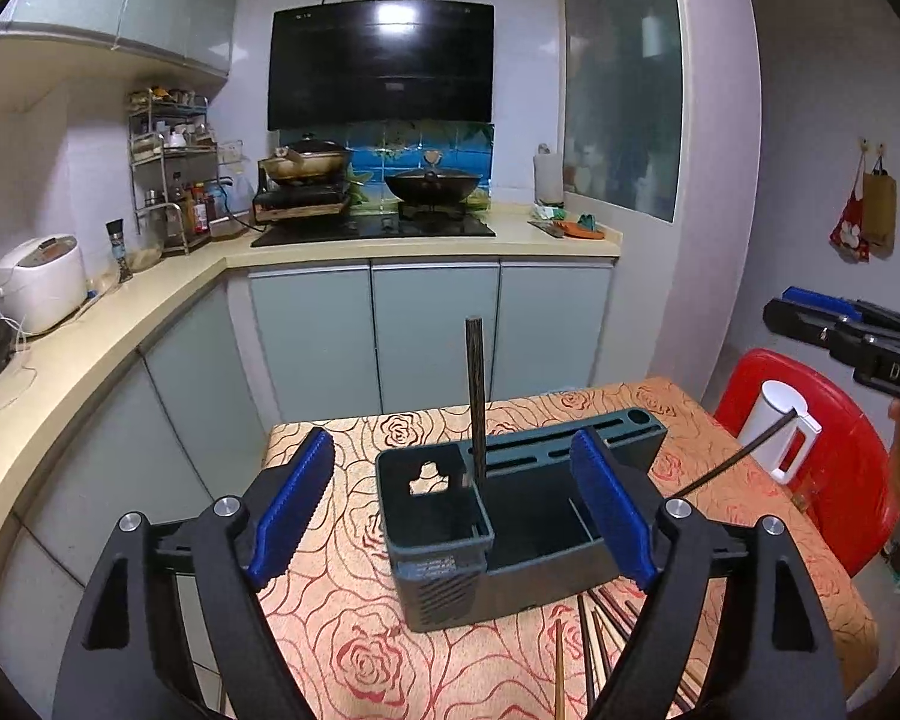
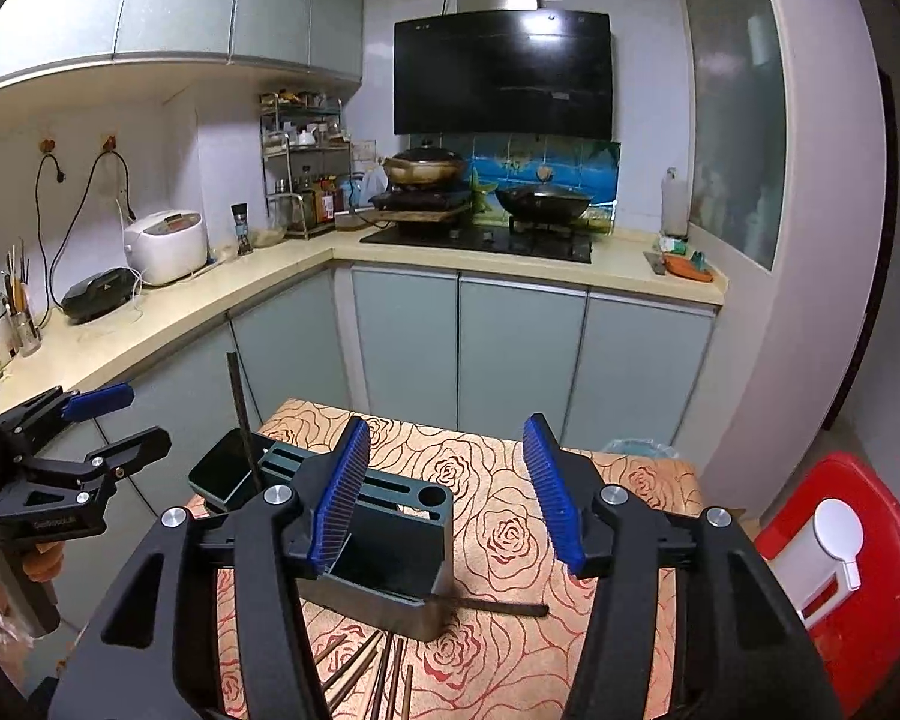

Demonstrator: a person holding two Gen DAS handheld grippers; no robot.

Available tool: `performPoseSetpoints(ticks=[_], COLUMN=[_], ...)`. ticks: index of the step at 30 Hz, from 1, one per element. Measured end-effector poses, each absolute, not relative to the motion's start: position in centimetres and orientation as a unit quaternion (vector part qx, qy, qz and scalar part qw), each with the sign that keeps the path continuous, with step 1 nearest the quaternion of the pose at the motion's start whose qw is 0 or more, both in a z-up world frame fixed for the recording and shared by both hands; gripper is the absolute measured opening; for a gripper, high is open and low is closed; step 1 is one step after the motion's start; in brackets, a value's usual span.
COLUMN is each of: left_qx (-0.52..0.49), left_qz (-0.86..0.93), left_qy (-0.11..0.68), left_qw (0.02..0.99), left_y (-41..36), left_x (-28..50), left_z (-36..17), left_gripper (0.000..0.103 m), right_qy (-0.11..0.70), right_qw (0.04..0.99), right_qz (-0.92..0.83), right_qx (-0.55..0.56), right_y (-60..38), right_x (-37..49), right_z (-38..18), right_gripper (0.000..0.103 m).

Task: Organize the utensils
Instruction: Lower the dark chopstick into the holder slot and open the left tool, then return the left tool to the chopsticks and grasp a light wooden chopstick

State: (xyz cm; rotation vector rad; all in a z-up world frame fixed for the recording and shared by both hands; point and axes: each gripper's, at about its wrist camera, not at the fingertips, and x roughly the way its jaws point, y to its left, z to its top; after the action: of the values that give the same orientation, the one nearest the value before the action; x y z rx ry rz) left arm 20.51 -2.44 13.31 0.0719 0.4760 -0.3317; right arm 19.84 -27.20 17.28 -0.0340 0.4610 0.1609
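A dark green utensil holder (image 1: 510, 534) stands on the rose-patterned tablecloth (image 1: 354, 648); it also shows in the right wrist view (image 2: 390, 540). One dark chopstick (image 1: 475, 396) stands upright in it. Another chopstick (image 1: 738, 459) juts out over the holder's right side, blurred; in the right wrist view it (image 2: 498, 606) shows at the holder's corner. Several loose chopsticks (image 1: 594, 642) lie on the cloth in front of the holder, also seen in the right wrist view (image 2: 366, 672). My left gripper (image 1: 456, 516) is open above the holder. My right gripper (image 2: 450, 498) is open and empty above the holder's right end.
A red plastic stool (image 2: 858, 570) with a white container (image 2: 834, 552) stands right of the table. A kitchen counter (image 1: 90, 348) with a rice cooker (image 1: 42, 282) runs along the left. The stove (image 1: 378, 228) with pans is at the back.
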Motion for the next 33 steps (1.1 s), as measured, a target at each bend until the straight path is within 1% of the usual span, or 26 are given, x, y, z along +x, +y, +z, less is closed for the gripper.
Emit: performPoseSetpoints(ticks=[9, 13, 19, 25, 33], left_qx=[0.038, 0.037, 0.029, 0.025, 0.019], left_qz=[-0.145, -0.134, -0.122, -0.117, -0.110], left_qy=[0.232, 0.229, 0.235, 0.249, 0.288], left_qw=[0.961, 0.963, 0.964, 0.961, 0.951], left_y=[-1.9, -1.6, -0.9, -0.2, 0.7], left_x=[17.4, 16.0, 13.8, 11.7, 9.6], left_z=[12.3, 11.9, 10.7, 8.5, 3.9], left_gripper=[0.081, 0.081, 0.081, 0.081, 0.081], right_qy=[0.223, 0.221, 0.226, 0.227, 0.238], right_qw=[0.972, 0.974, 0.973, 0.973, 0.970], right_qz=[0.068, 0.060, 0.043, 0.034, 0.030], right_qx=[-0.014, -0.002, -0.003, -0.008, -0.020], right_y=[-27.8, -28.2, -27.9, -27.5, -26.9], right_x=[16.8, 15.4, 13.1, 10.8, 7.9], right_z=[16.0, 14.9, 12.8, 10.9, 7.0], right_gripper=[0.052, 0.056, 0.056, 0.056, 0.056])
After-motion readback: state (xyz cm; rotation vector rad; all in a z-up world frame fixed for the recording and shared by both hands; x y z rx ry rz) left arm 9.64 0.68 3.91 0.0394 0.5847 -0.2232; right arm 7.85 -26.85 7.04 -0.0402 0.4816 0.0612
